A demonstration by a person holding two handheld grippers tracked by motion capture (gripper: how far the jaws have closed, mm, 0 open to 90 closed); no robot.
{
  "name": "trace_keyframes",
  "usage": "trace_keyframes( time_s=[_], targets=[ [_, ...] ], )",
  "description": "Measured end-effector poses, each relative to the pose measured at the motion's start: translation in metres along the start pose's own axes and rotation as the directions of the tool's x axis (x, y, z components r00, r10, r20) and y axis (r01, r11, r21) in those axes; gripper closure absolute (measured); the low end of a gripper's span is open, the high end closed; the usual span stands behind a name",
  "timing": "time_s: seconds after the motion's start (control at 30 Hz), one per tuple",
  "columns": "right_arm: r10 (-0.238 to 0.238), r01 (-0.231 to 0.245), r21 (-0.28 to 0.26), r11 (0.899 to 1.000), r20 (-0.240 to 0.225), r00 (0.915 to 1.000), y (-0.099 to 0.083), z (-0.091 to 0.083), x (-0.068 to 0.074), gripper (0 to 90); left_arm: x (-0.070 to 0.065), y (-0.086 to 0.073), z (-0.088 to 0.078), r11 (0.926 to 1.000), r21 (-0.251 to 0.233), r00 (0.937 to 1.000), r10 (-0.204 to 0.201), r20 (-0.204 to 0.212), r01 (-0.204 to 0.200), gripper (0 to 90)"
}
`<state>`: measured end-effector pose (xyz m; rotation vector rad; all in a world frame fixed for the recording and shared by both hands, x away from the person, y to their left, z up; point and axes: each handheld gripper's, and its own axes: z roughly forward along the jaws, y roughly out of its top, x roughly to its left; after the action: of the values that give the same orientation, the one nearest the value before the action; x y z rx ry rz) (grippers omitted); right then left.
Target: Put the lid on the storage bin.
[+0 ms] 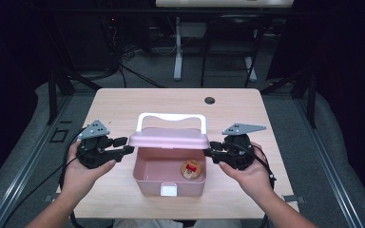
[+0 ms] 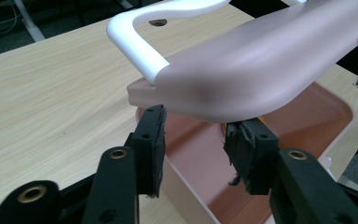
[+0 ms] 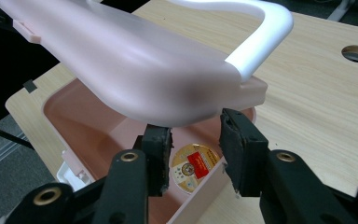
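one pink box sits on the worktop, one lid with one white handle above the box, one round tin inside it, two grippers beside it.

high view looks down; both claw views closely share the pink lid.

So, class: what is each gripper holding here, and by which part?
Nothing is gripped: the left gripper and right gripper stand open under the end edges of the pink lid, pads not pressing it.
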<state>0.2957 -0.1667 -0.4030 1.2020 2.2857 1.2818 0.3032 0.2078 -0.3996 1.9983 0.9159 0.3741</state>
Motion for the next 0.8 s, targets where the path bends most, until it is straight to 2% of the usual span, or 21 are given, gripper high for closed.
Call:
trace_keyframes(
  time_s=[0.37, 0.57, 0.8],
  targets=[
    [-0.017, 0.017, 0.000, 1.000, -0.003, 0.9998, -0.008, 0.003, 0.001, 55.7, -0.002, -0.007, 0.003, 0.9999, 0.009, 1.0000, -0.005, 0.009, 0.005, 47.5],
    [-0.034, 0.035, 0.003, 0.999, -0.004, 0.9994, -0.012, 0.004, 0.003, 51.8, -0.003, -0.012, 0.004, 0.9999, 0.015, 0.9998, -0.007, 0.016, 0.007, 46.4],
    [-0.029, 0.029, 0.012, 1.000, -0.010, 0.9995, -0.018, 0.005, 0.004, 51.2, -0.004, -0.021, 0.006, 0.9997, 0.021, 0.9998, -0.012, 0.014, 0.011, 46.0]
  ],
)
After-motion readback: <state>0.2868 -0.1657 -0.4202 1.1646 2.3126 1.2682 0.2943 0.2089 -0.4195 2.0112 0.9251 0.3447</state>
